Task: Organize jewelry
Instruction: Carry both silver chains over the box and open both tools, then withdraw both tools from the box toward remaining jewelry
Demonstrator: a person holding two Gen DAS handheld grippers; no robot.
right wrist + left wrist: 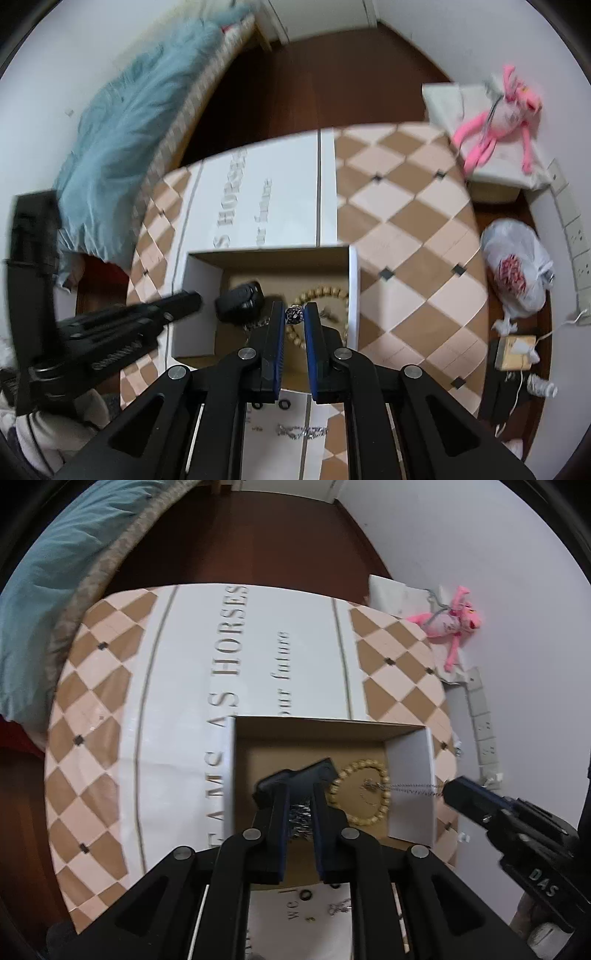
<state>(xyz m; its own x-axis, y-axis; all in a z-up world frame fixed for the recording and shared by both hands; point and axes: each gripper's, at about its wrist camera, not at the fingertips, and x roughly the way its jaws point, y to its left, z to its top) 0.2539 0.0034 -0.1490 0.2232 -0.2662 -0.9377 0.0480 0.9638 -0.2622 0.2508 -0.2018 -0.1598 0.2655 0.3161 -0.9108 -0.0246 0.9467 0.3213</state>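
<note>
A cardboard box [410, 786] with white walls sits on the checkered table; it also shows in the right wrist view [195, 310]. Inside lie a wooden bead bracelet [382, 775], also visible in the right wrist view [325, 293], and a black key fob [240, 301]. My left gripper [299, 786] is over the box, shut on a silver chain [297, 818]. My right gripper [294, 314] is shut on a small dark-stoned silver piece [294, 314]; its silver chain [413, 787] stretches over the box wall in the left wrist view.
A white sheet in front of the box holds black rings [283, 405] and a silver chain [303, 431]. The table [406, 229] carries a white printed mat. A pink plush toy [491, 122], a plastic bag [517, 269] and a bed with a teal blanket [129, 129] surround it.
</note>
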